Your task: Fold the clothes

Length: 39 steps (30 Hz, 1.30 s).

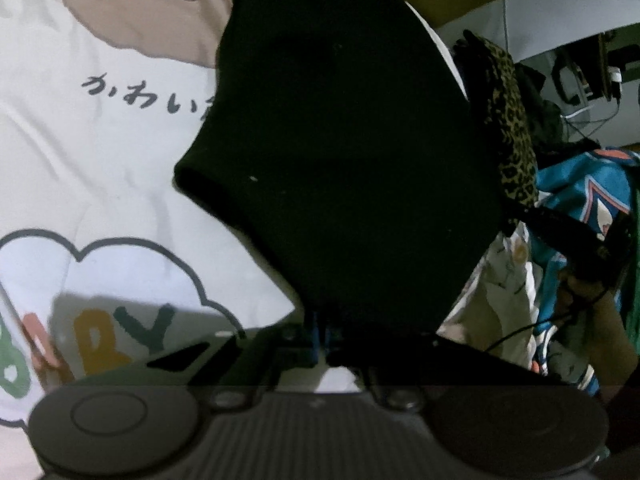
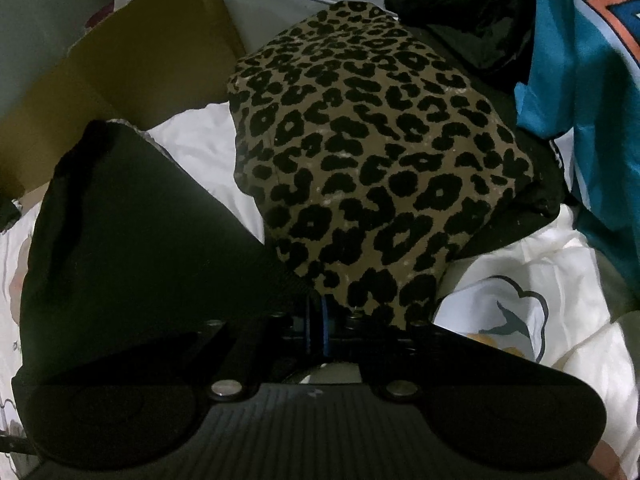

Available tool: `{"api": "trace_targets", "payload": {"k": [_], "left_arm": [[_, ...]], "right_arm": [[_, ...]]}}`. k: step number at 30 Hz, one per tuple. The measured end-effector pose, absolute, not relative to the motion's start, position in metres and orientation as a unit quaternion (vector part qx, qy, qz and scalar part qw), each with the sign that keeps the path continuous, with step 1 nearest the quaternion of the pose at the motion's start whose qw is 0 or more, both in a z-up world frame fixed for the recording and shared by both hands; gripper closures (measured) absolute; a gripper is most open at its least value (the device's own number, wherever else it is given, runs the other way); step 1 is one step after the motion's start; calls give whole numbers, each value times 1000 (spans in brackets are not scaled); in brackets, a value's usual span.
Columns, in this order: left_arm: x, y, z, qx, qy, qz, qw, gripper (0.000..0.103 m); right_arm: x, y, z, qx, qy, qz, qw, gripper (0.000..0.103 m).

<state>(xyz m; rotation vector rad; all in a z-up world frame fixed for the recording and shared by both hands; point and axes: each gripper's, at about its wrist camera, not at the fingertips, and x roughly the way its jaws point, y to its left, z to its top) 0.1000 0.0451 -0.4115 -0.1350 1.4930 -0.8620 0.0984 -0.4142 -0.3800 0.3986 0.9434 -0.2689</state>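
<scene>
A garment, black on one side (image 1: 344, 152) and leopard print on the other (image 2: 372, 168), hangs between my two grippers. My left gripper (image 1: 320, 340) is shut on its black edge. My right gripper (image 2: 320, 332) is shut on the leopard-print edge, with the black side (image 2: 132, 232) draping to its left. The leopard print also shows in the left wrist view (image 1: 512, 128). The fingertips of both grippers are hidden by the cloth. The other gripper and the hand holding it show at the right of the left wrist view (image 1: 592, 264).
A white bedsheet with cartoon prints and the word BABY (image 1: 100, 184) lies below; it also shows in the right wrist view (image 2: 520, 300). A teal patterned cloth (image 2: 592, 92) hangs at the right. Brown cardboard (image 2: 132, 64) and dark clothes (image 2: 460, 12) lie behind.
</scene>
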Motion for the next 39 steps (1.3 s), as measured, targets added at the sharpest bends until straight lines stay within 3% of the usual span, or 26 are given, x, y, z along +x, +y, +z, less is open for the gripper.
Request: {"api": "trace_targets", "payload": {"k": [13, 20, 23, 27, 32, 39], "left_arm": [[99, 49, -414, -54, 664, -381, 642, 100], [83, 38, -415, -57, 678, -409, 608, 88], [76, 32, -417, -59, 680, -418, 599, 88], [71, 26, -419, -62, 684, -424, 591, 98], [65, 22, -422, -46, 689, -425, 585, 99], [72, 34, -422, -63, 693, -409, 590, 67]], "right_arm": [[95, -416, -388, 196, 463, -126, 855, 100], [97, -414, -388, 184, 468, -131, 855, 100], [98, -413, -388, 179, 470, -132, 854, 100], [99, -412, -389, 176, 471, -134, 854, 100], [98, -411, -390, 185, 471, -138, 851, 99], [86, -417, -388, 238, 465, -149, 839, 86]]}}
